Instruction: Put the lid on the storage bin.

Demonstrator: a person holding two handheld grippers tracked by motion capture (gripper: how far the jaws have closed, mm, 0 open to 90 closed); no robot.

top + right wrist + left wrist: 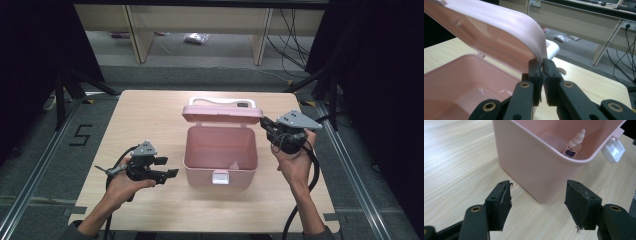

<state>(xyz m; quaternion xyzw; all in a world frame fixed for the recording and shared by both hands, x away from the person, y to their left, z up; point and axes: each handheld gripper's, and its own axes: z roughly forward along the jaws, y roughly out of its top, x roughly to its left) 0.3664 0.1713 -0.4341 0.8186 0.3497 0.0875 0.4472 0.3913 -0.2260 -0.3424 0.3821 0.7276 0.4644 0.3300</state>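
Box: pink plastic storage box [220, 155], white front latch, on the desk [150, 120]
Lid: pink hinged lid [221, 114] raised
Right claw [265, 123]: pinching lid's edge
Left claw [167, 167]: wide, empty, beside box

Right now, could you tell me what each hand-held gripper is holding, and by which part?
The right hand-held gripper pinches the pink box's lid at its edge; the left hand-held gripper holds nothing.

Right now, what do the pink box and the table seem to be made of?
The pink box looks like moulded plastic with a smooth, slightly glossy finish: rounded edges, soft highlights on its lid. The table looks like light wood or wood-grain laminate, matt; which one is unclear.
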